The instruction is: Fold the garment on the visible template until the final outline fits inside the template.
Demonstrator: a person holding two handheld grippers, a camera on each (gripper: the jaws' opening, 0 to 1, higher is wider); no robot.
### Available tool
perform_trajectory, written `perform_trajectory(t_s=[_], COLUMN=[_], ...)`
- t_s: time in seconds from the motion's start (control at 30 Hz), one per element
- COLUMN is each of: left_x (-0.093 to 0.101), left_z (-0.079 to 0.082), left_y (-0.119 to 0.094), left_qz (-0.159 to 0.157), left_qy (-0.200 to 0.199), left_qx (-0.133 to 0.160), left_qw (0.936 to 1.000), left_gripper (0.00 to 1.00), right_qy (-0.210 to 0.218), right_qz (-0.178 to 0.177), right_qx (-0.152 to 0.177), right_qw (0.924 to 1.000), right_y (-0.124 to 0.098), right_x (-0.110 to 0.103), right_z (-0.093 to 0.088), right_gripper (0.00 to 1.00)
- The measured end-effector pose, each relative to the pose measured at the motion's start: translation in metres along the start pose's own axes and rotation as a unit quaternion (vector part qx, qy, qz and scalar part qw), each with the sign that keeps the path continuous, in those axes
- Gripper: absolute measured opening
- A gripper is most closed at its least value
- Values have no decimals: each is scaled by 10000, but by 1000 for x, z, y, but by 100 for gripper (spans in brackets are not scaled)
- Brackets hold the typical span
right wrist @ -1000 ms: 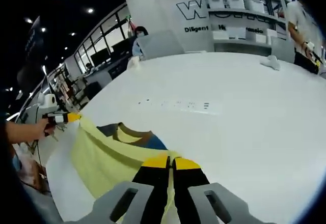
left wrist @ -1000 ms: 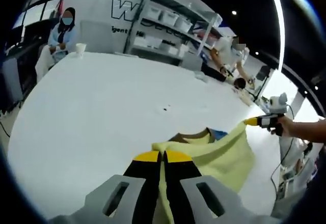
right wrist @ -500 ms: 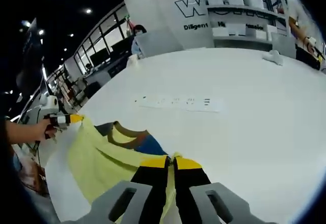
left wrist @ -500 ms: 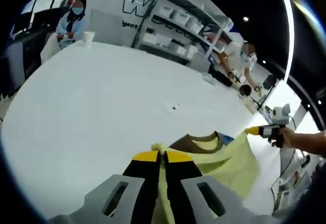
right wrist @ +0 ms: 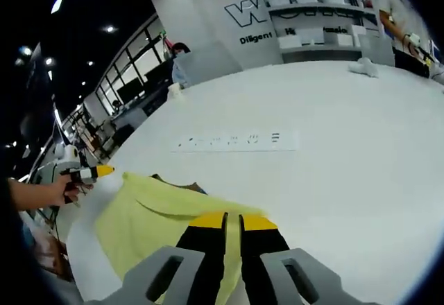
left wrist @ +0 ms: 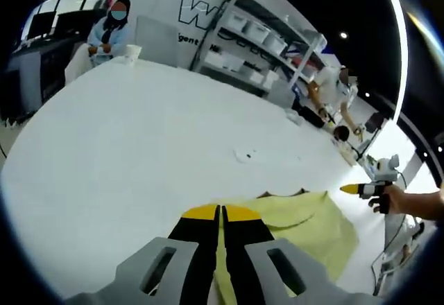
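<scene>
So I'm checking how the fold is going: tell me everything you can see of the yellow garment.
The yellow garment is pale yellow, soft-looking cloth, lying partly spread on the white table. A brown neckline peeks at its far edge; curved folds cross it. The left gripper in the left gripper view and the right gripper in the right gripper view each have jaws closed on cloth running up between them. In each view the other gripper's yellow tip sits just off the garment's far corner.

Big white round desk (left wrist: pixel 125 145) w/ a white paper cup (left wrist: pixel 132 51) near its far edge. Seated person in light-blue top (left wrist: pixel 109 33) just behind the cup. Metal shelving rack w/ white bins (left wrist: pixel 257 48) beyond the desk; standing person in white shirt (left wrist: pixel 326 90) beside it. White wall w/ dark lettering (right wrist: pixel 260 24).
</scene>
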State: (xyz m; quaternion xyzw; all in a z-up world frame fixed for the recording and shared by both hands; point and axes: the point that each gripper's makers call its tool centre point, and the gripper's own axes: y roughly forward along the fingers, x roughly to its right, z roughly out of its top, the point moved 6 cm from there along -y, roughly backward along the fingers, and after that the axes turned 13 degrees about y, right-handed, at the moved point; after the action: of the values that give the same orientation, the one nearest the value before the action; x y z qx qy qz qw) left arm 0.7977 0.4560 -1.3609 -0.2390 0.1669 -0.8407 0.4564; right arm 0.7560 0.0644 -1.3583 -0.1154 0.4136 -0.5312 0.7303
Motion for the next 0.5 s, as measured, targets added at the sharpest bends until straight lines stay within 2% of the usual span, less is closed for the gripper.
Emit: perform_trajectory(t_s=[0.2,0.3,0.4,0.5], left_x=[12,19,22,27], left_z=[-11,-22,-26,-24], left_y=[4,6,12,16], left_qz=[-326,-515,-663,-683], left_qy=[406,794,1053,1132], left_qx=[-267,-517,-568,-536], left_qw=[9983,9942,9906,9898], left_gripper=[0,0,0,0], right_qy=[-421,-803,-1010,-1241], right_qz=[217,319,386,385], right_qx=[-276,-406,-510,-579], right_qw=[9985,9954,9928,9898], right_y=[8,13,16,20], right_x=[-13,-21,-26,-29], right_z=[-11,-18,-24,-27], right_gripper=[0,3,3,4])
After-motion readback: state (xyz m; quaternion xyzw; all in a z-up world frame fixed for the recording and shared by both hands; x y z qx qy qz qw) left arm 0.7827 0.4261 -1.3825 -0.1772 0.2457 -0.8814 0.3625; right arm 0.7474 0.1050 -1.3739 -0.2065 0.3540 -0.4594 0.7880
